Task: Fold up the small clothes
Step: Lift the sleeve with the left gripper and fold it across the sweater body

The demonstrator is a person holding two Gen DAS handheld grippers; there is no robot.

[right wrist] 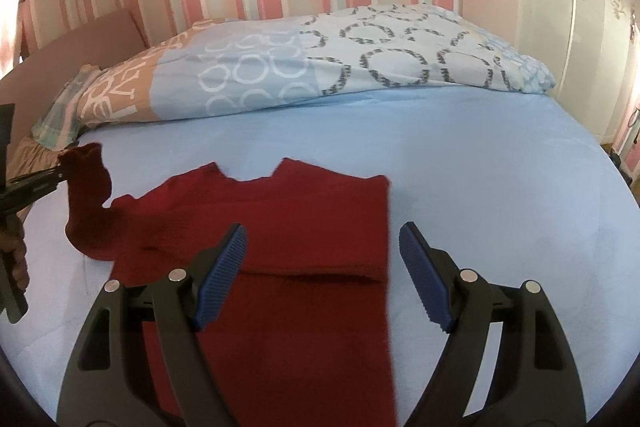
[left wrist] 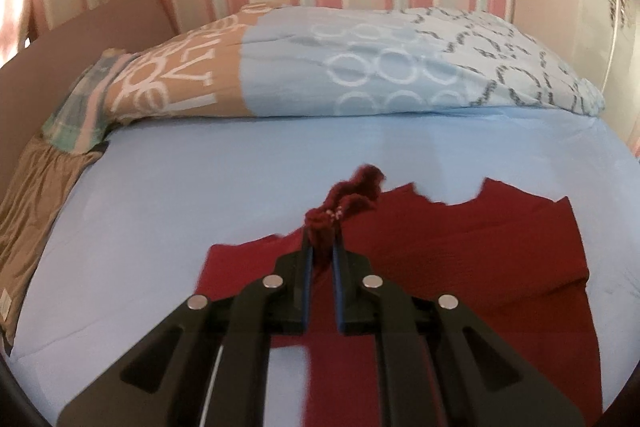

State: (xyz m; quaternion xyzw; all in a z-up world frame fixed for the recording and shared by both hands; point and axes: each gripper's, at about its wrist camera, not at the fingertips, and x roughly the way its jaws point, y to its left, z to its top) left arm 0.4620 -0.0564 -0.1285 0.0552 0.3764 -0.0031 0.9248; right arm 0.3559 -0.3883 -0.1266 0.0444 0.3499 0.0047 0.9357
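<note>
Bed with a pale blue sheet.
A dark red garment lies spread near the front edge; a patterned blue-and-tan duvet is bunched along the far edge, with a brown cloth at the left edge.

Both cams are wrist fisheyes looking forward along the fingers, slightly downward, toward the striped wall at the bed's far end. Left wrist view sits low and close over the dark red garment, with its own left gripper centred at the bottom of frame. Right wrist view rides a bit higher and further right, right gripper at the bottom, garment filling the near left-centre. It also catches the left gripper side-on at its far left edge, so the left cam sits to its left. Shared: garment, blue sheet, patterned duvet, wardrobe. Heavy edge distortion, so heights are probably only rough.
</note>
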